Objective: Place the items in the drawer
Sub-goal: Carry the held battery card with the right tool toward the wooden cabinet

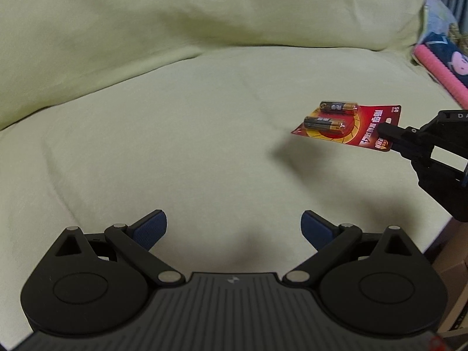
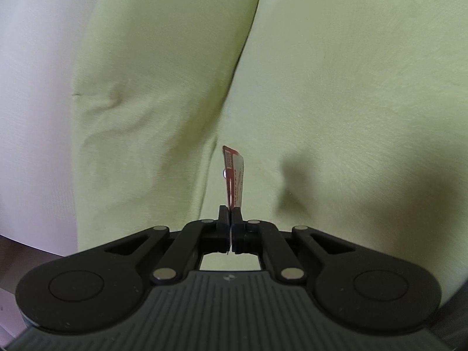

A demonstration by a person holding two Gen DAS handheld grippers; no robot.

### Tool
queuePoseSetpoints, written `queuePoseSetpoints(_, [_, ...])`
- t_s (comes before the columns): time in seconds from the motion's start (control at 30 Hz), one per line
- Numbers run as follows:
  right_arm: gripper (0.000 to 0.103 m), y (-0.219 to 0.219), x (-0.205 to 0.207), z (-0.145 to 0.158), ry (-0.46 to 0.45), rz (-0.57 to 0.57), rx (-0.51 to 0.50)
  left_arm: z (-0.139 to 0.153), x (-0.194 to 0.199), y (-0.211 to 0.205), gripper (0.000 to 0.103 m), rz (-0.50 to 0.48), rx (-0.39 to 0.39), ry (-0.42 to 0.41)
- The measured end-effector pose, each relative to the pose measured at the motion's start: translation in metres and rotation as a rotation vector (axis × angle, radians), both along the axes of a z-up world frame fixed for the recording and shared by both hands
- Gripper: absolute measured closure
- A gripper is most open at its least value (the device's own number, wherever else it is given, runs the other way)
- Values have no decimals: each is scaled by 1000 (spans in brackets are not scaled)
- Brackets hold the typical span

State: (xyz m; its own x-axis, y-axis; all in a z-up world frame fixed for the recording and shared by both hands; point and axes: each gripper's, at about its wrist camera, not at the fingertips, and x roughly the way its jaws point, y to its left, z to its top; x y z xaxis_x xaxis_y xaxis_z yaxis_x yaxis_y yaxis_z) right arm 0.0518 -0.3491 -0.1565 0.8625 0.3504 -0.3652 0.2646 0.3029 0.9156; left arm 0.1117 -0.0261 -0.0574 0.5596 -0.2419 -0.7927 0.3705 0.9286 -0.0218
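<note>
A red blister card holding two batteries (image 1: 348, 124) hangs in the air above the pale green sofa seat (image 1: 190, 146), casting a shadow below it. My right gripper (image 1: 386, 134) comes in from the right and is shut on the card's near edge. In the right wrist view the battery card (image 2: 234, 175) shows edge-on, pinched between the closed fingers of the right gripper (image 2: 231, 213). My left gripper (image 1: 234, 228) is open, blue pads wide apart, hovering over the seat with nothing between them. No drawer is in view.
The green back cushion (image 1: 204, 14) rises behind the seat. A pink roll (image 1: 438, 73) and a dark patterned cloth (image 1: 450, 55) lie at the far right. Cardboard boxes (image 1: 450, 263) stand past the seat's right edge. A white wall (image 2: 32, 102) is left of the sofa.
</note>
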Motion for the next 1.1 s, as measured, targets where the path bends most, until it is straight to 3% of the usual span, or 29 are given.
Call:
queuePoseSetpoints(0.43, [101, -35, -105, 34, -45, -126, 11, 17, -42, -58, 4, -223, -36, -19])
queuePoseSetpoints(1.1, [101, -81, -266, 54, -91, -380, -2, 45, -161, -141, 4, -605, -76, -43])
